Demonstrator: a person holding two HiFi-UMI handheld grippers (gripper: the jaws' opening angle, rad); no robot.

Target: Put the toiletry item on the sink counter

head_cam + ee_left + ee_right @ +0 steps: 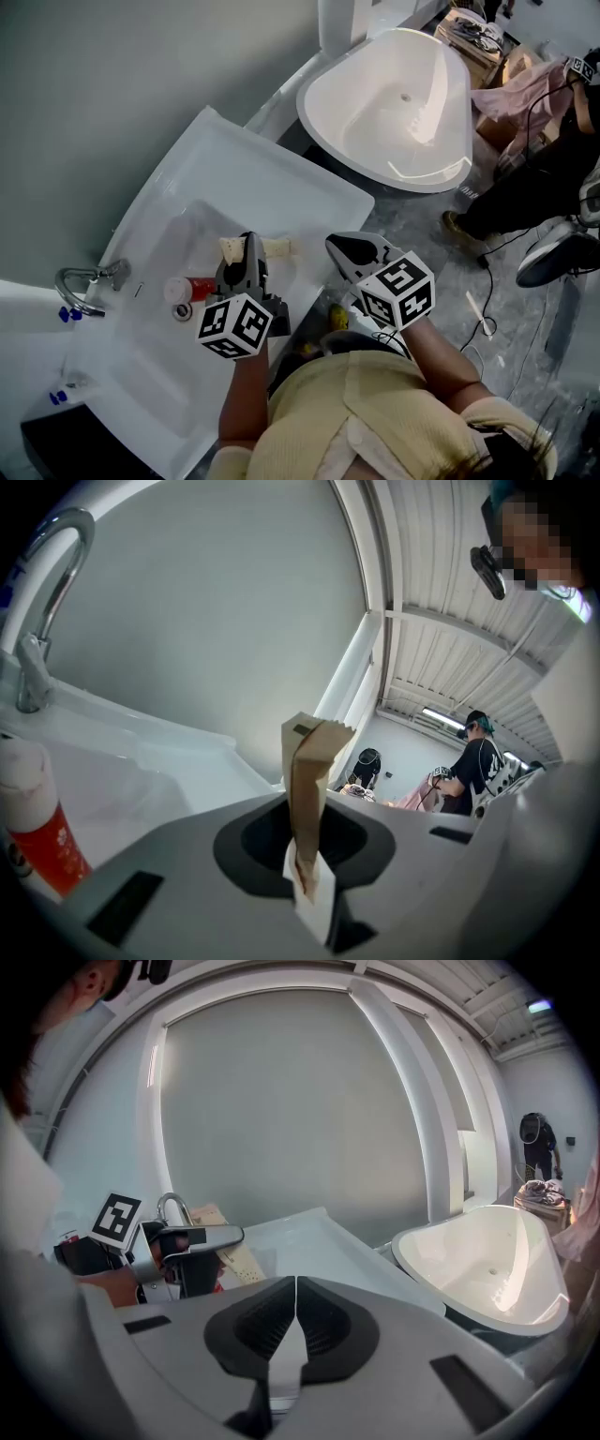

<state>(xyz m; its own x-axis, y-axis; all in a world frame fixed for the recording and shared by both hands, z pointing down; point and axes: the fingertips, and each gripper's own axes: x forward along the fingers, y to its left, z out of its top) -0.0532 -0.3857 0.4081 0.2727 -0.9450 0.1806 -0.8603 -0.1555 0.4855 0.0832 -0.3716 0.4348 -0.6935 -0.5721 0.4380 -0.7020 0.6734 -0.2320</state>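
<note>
I look past the white sink counter [272, 178] to the white bathtub [394, 103] beyond it. My left gripper [247, 246] is over the basin, its fingers nearly closed on a flat tan packet [274, 248] that they hold on edge above the bowl. My right gripper [345, 247] hangs just beside it, jaws pressed together on nothing. The chrome faucet [114, 273] stands at the basin's rim. A red-and-white tube [190, 288] lies in the bowl.

light: soft, even | glare: bathtub [389, 112] | edges: fisheye, dark corners | foreground: blurred
</note>
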